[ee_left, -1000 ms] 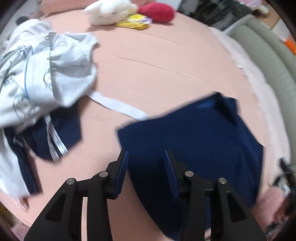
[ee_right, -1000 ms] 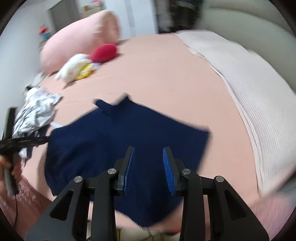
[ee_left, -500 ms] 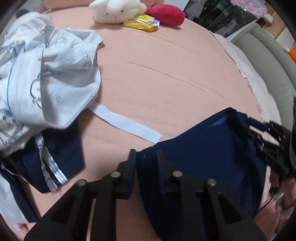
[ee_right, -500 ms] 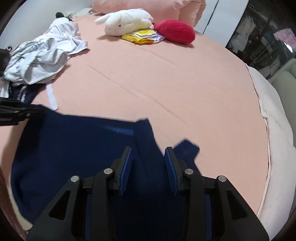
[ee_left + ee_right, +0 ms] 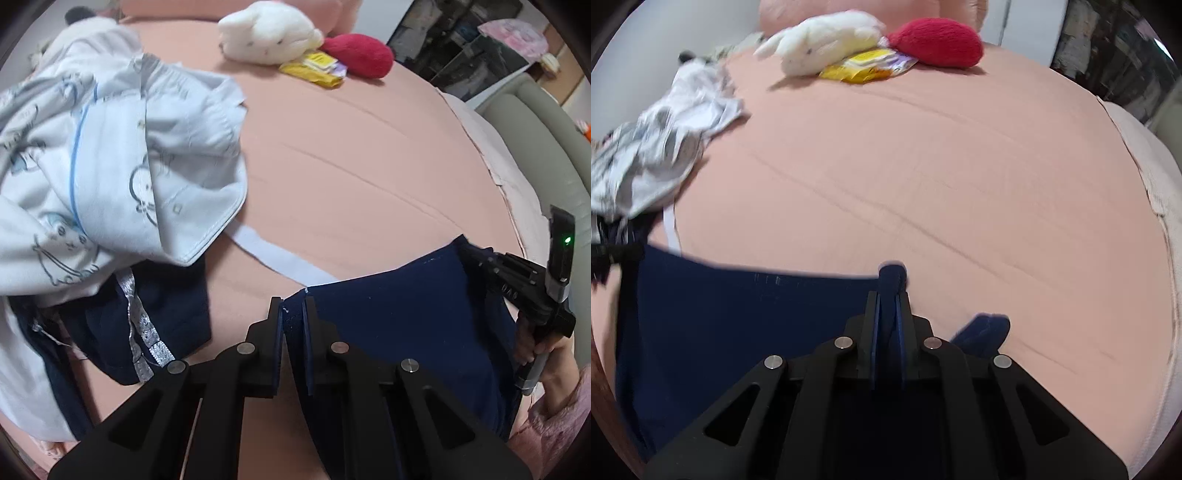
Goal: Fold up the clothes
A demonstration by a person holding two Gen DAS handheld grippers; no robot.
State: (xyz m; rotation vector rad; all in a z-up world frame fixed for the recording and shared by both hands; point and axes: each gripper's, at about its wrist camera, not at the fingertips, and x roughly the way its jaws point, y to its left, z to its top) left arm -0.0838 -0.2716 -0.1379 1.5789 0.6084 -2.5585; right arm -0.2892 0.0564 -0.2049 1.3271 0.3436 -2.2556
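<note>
The bed [image 5: 362,155] with its pink sheet fills both views, and I see a grey-green padded edge [image 5: 546,147] along its right side. On the left lies a heap of pale printed clothes [image 5: 110,166], and it covers partly a dark garment with a silver stripe [image 5: 147,332]. A white strip of cloth [image 5: 273,254] runs from under this heap toward the navy garment [image 5: 406,332], which is stretched over the near edge of the bed between my two tools. At the far end of the bed sit a white plush toy [image 5: 820,40], a red cushion [image 5: 938,40] and a yellow packet [image 5: 864,66], well apart from the work.

The left tool [image 5: 292,314] is closed narrow on the left top corner of the navy garment. The right tool [image 5: 889,302] is also closed narrow, and it holds a bunched fold of the same garment at its top edge.

One second ago both tools were wide open above the garment; half a second ago the left one was already closing on the corner while the right was still open.

The lower part of the navy garment is hidden behind the tool bodies. The heap in the right view is blurred.
</note>
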